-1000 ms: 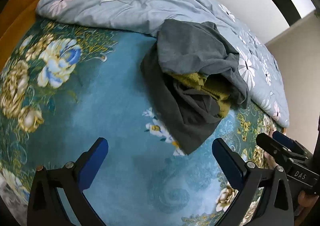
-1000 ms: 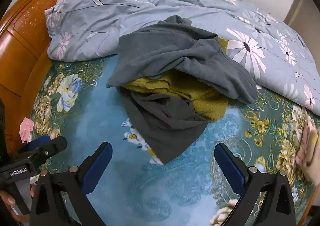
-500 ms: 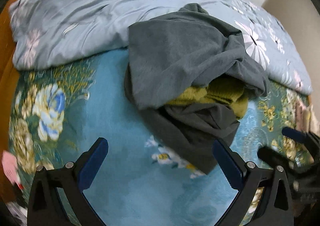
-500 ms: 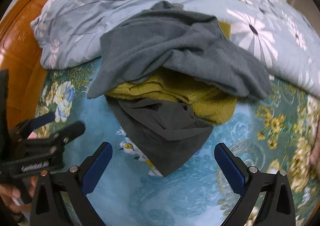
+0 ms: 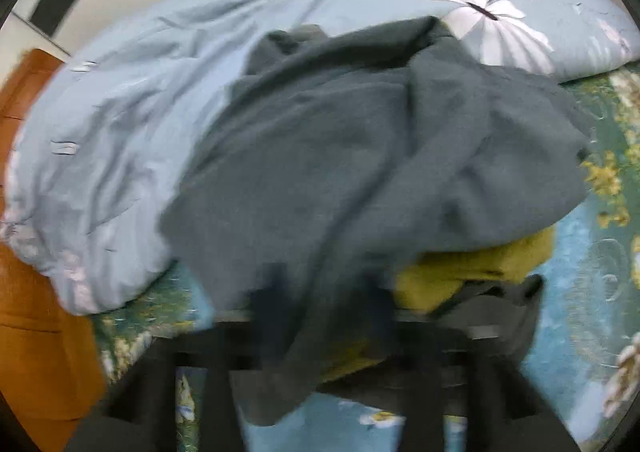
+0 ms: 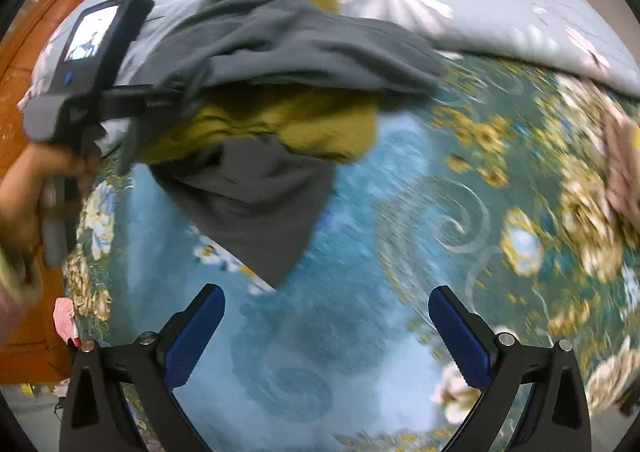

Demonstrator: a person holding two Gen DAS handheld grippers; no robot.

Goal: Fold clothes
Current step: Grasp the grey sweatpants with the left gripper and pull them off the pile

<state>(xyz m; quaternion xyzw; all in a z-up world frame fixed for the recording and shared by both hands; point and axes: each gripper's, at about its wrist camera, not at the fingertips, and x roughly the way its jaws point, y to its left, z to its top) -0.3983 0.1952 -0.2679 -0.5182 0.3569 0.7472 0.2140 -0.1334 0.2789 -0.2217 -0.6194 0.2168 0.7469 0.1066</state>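
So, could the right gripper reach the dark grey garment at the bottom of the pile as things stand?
Probably yes. The right gripper is open over bare bedsheet, and the dark grey garment spills toward it with its corner uncovered. The left gripper works at the pile's far-left edge, out of the way.

Soft, even indoor light covers my bed; no hard shadows, no glare. Both fisheye views bend strongly at the rims and end in black corners. My left view is smeared throughout: my left gripper (image 5: 320,316) reads as dark blur. In my right view, my right gripper (image 6: 326,336) is sharp, while the bedsheet (image 6: 460,212) ahead streaks with motion blur.
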